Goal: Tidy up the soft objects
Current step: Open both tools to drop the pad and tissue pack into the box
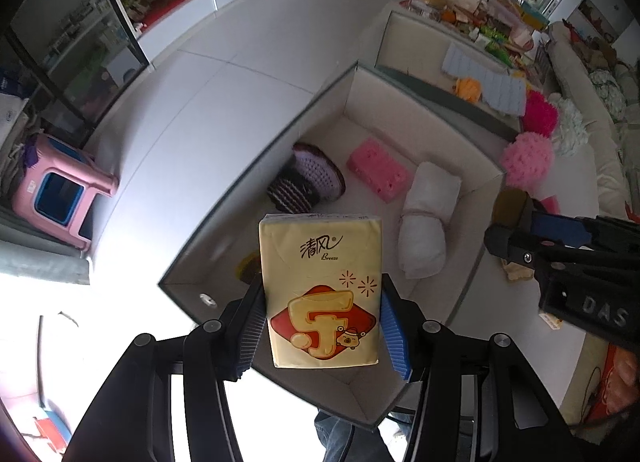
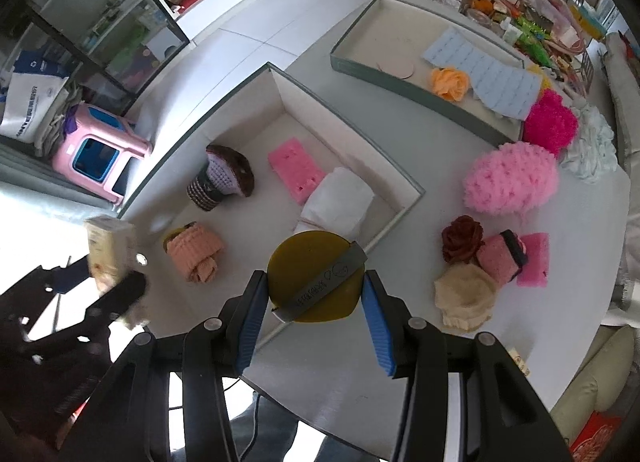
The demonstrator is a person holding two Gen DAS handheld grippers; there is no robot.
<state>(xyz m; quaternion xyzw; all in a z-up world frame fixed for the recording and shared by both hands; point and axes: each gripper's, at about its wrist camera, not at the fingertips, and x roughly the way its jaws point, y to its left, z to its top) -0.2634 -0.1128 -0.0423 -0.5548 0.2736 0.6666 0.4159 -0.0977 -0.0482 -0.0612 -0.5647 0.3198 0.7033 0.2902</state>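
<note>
A: What has the left hand-held gripper (image 1: 322,326) got?
B: A yellow tissue pack (image 1: 320,290), clamped upright between its blue pads (image 1: 394,336), above the near-left corner of the box (image 1: 248,198).

A: And the right hand-held gripper (image 2: 314,302)?
B: It grips an olive round pad (image 2: 316,276) with a grey band across it, over the box's near edge (image 2: 400,214).

A: What lies in the box?
B: A crocheted cupcake (image 2: 224,178) on its side, a pink sponge (image 2: 294,174), a white roll (image 2: 340,198) and a peach knit roll (image 2: 194,256).

A: And out on the table (image 2: 408,134)?
B: To the right, a pink pompom (image 2: 510,178), a dark red rose (image 2: 460,238), a cream knit piece (image 2: 464,296) and a pink block (image 2: 534,260). Farther back, the shallow tray (image 2: 360,62) holds an orange flower (image 2: 450,80) and a blue cloth (image 2: 486,74).
</note>
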